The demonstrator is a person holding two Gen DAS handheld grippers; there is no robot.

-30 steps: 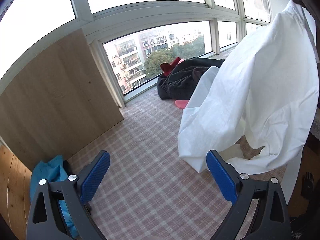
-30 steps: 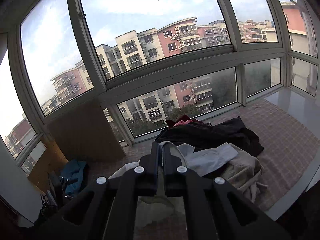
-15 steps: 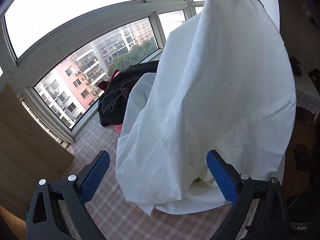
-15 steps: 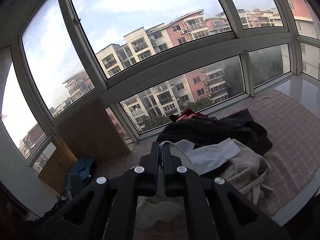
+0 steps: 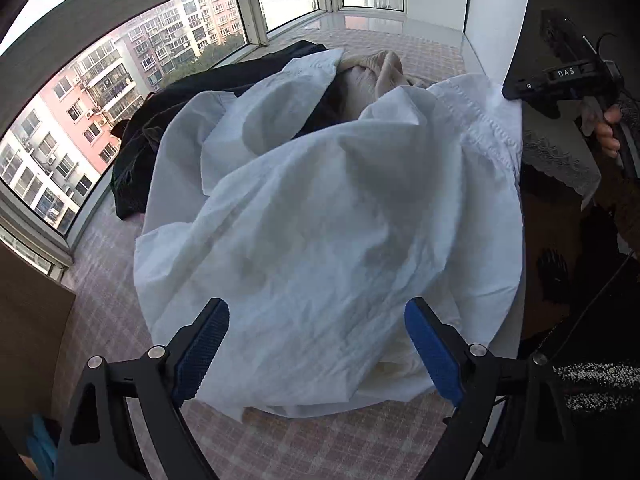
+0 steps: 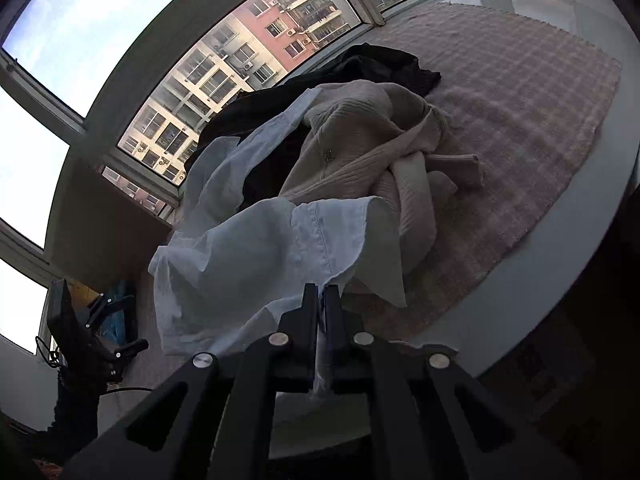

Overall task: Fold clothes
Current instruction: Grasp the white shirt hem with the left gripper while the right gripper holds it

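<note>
Both jaws differ: right gripper (image 6: 320,300) clamped on white shirt's (image 5: 320,220) hem, left gripper (image 5: 316,344) apart.

The right claw (image 6: 320,296) is clamped on an edge of the white shirt (image 6: 248,264), which drapes down over a beige knit sweater (image 6: 360,148) and dark clothes (image 6: 384,64) heaped on the pink checked mat (image 6: 528,120).

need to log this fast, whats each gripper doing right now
Left gripper: open, holding nothing, white shirt just ahead.
Right gripper: shut on the white shirt's edge.
</note>
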